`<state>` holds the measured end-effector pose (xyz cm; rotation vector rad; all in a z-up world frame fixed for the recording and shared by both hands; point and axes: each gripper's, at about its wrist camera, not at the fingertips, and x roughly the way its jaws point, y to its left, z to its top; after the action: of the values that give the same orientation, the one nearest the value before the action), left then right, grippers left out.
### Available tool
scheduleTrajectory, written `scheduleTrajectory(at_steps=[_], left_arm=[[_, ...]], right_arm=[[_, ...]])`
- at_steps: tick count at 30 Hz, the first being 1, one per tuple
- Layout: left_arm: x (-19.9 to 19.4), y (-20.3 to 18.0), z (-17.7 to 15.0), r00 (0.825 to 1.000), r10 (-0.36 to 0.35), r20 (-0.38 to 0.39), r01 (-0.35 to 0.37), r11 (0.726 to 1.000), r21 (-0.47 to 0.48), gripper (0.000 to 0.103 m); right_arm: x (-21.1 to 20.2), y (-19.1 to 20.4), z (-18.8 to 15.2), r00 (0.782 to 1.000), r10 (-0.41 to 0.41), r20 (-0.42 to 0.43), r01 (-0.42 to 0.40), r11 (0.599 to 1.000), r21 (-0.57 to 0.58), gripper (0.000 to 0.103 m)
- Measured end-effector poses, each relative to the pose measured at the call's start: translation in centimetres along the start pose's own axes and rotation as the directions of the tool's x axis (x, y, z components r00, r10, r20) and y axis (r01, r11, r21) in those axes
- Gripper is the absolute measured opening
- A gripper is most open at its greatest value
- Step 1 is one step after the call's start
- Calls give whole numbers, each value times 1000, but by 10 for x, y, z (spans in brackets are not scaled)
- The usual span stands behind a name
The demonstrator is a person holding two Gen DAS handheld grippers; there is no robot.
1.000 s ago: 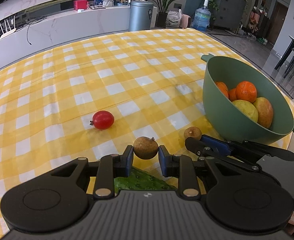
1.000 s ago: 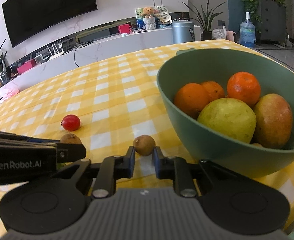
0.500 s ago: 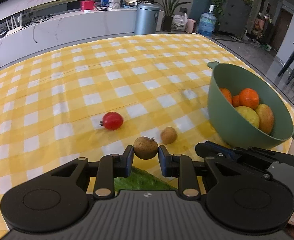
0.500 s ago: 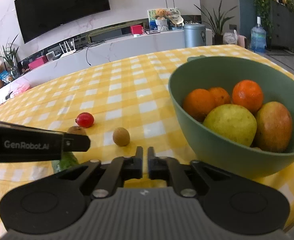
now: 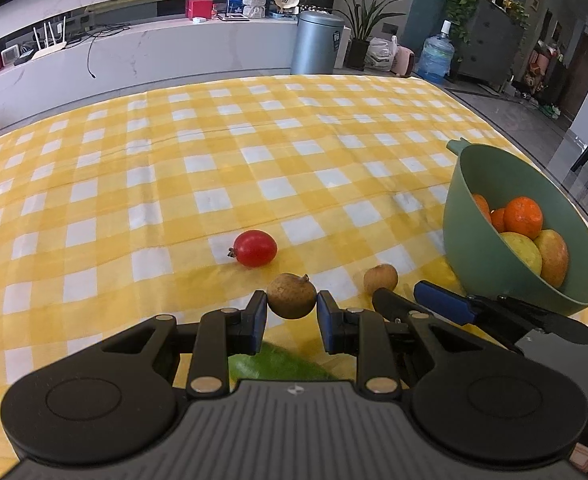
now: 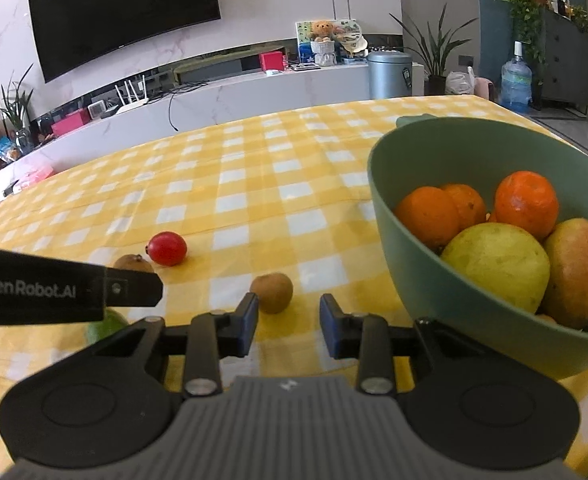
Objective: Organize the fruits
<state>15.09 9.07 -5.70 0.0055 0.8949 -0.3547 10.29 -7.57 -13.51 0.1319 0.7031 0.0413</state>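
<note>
My left gripper (image 5: 292,312) is shut on a small brown longan (image 5: 292,295), held just above the yellow checked cloth. A second brown longan (image 6: 271,292) lies loose on the cloth just ahead of my open, empty right gripper (image 6: 288,317), near its left finger; it also shows in the left wrist view (image 5: 380,278). A red cherry tomato (image 5: 254,248) lies further out. The green bowl (image 6: 422,292) at the right holds oranges (image 6: 526,204), a yellow-green pear (image 6: 498,264) and a mango (image 6: 578,272). A green fruit (image 5: 277,366) lies mostly hidden under the left gripper.
The table's right edge runs just past the bowl (image 5: 474,276). The left gripper's body (image 6: 65,290) crosses the left side of the right wrist view. A white counter with a TV, a bin and plants stands beyond the table's far edge.
My right gripper lost the second longan, which rolled onto the cloth; its jaws snapped shut empty, then opened again. The left gripper kept its longan and rose slightly.
</note>
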Motion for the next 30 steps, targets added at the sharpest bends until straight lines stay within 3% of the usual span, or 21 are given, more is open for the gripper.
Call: scheduleTrajectory(at_steps=[9, 11, 12, 15, 23, 30], left_arm=[[3, 6, 0, 1000, 18, -11, -18, 1000, -22, 30], [3, 6, 1, 1000, 17, -11, -17, 1000, -22, 30], [3, 6, 1, 1000, 17, -11, -18, 1000, -22, 30], [2, 5, 2, 1000, 18, -5, -18, 1000, -23, 30], [-19, -7, 10, 998, -2, 58, 5, 999, -36, 30], [-29, -40, 27, 990, -78, 113, 76, 997, 20, 30]], right_arm=[[10, 4, 7, 1000, 5, 13, -6, 1000, 16, 30], [11, 4, 7, 1000, 3, 11, -3, 1000, 8, 28], [11, 3, 7, 1000, -3, 13, 3, 1000, 6, 20], [9, 0, 9, 1000, 5, 13, -6, 1000, 14, 20], [-35, -3, 15, 993, 85, 83, -83, 996, -24, 20], [-83, -30, 31, 985, 110, 135, -108, 994, -25, 20]])
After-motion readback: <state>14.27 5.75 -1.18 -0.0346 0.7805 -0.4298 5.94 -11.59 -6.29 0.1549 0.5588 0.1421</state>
